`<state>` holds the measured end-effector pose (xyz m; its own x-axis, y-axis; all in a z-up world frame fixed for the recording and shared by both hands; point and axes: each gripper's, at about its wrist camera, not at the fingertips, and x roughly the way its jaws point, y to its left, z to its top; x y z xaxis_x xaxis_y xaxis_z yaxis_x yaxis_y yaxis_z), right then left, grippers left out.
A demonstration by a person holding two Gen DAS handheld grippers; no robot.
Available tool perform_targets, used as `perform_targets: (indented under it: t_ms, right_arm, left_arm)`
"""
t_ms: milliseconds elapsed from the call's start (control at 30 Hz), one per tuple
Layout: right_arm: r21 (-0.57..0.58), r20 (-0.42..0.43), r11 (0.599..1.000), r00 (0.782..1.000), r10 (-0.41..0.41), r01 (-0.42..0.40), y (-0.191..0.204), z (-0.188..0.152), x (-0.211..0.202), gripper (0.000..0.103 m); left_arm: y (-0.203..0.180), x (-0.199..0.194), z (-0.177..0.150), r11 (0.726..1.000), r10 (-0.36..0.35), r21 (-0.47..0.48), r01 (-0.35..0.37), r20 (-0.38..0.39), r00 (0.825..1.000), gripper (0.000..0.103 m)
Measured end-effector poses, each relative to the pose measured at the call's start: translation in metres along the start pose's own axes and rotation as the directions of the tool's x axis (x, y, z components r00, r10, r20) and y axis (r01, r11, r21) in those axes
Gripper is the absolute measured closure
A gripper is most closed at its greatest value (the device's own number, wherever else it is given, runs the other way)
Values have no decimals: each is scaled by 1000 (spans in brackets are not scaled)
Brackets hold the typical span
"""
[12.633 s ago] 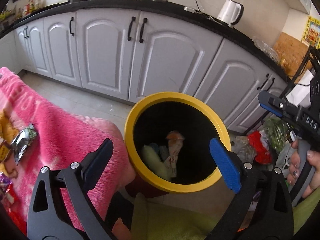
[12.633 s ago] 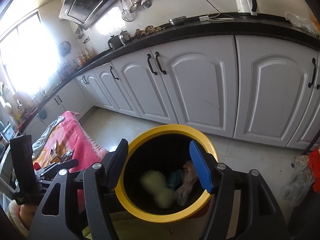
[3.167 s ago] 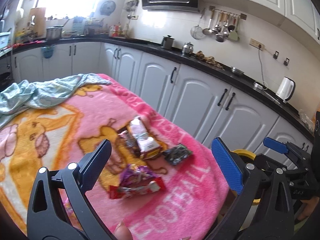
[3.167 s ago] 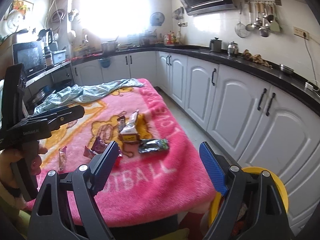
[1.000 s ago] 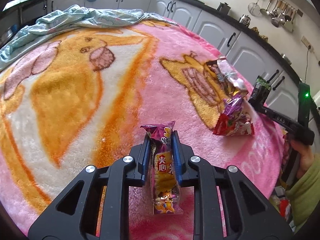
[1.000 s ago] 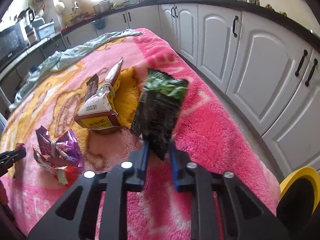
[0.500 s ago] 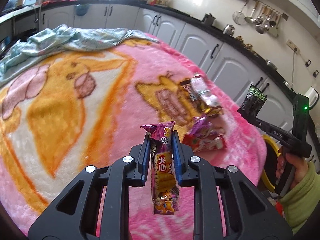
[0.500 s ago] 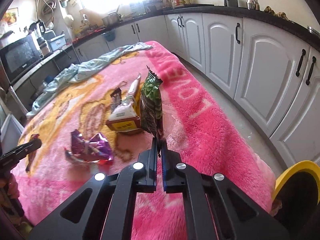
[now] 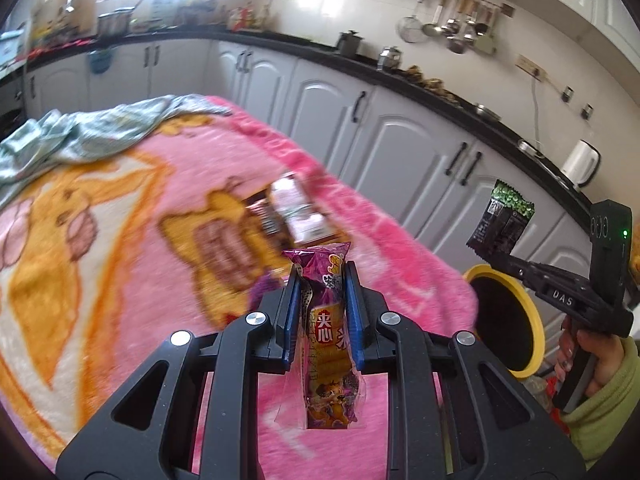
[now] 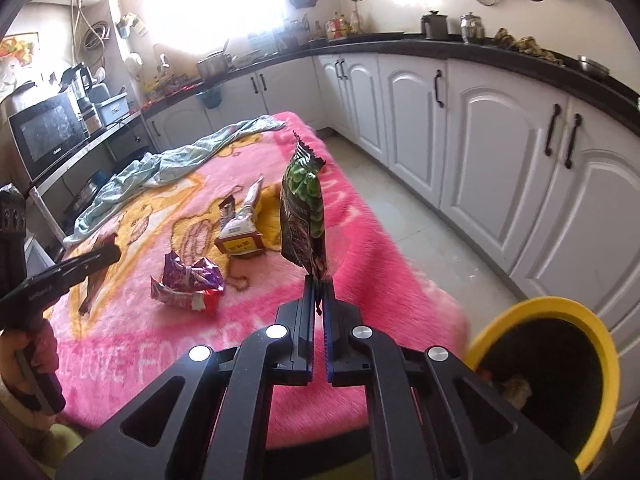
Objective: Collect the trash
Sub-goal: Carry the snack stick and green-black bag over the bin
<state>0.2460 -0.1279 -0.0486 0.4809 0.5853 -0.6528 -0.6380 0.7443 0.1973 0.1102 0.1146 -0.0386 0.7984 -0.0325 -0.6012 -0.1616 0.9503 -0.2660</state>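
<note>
Purple-wrapped snack bar (image 9: 326, 320) held upright in the left claw (image 9: 320, 312); green-and-black snack packet (image 10: 304, 216) pinched by its lower edge in the right claw (image 10: 318, 320). Both, on the pink blanket (image 10: 372, 264) a second ago, now ride raised toward the yellow-rimmed bin (image 10: 560, 308). Two wrapper clusters (image 10: 188, 280) remain on the blanket.
</note>
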Motion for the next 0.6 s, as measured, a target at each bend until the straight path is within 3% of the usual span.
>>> perform_targets:
  t_ms: [600]
  right_arm:
    - [98, 76, 990, 991, -109, 101, -53, -32, -79, 99]
  left_arm:
    - [-125, 21, 26, 971, -168, 178, 161, 25, 985, 88]
